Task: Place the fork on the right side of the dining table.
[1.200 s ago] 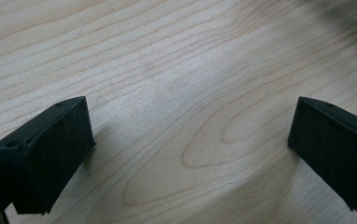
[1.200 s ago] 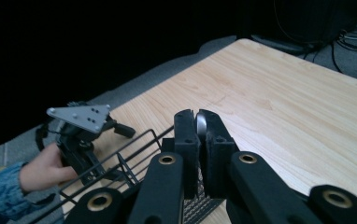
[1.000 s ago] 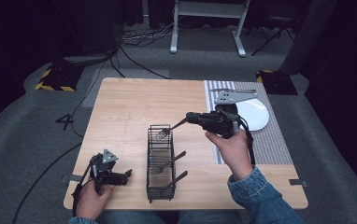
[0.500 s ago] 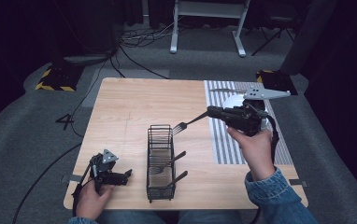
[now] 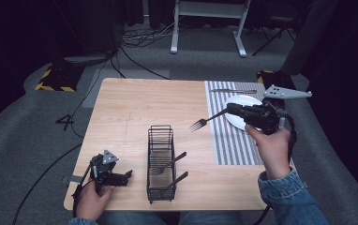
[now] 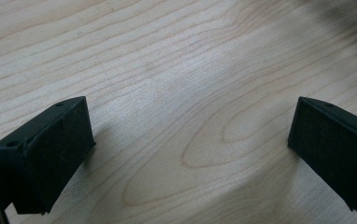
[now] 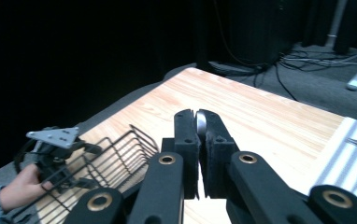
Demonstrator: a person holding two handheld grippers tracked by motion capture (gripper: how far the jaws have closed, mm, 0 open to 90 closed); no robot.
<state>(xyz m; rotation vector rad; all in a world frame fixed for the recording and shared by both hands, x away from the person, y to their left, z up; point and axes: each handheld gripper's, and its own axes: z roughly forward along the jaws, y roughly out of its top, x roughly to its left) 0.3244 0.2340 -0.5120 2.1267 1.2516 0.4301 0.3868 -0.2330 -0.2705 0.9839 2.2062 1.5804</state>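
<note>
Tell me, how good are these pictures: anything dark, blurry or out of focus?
High view: the table is evenly lit, the room around it dark. Left gripper view: sharp wood grain, a soft blurred shadow at top right, the left tool open. Right gripper view: black background at left, the close right tool slightly soft, shut on a fork.

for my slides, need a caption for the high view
Right tool holds a fork above the table, between rack and plate; left tool rests open.

high view: above near edge, facing forward-down | left gripper view: close on tabletop (image 6: 190, 70) | right gripper view: level, sharing wire rack (image 7: 116, 161) with high view
</note>
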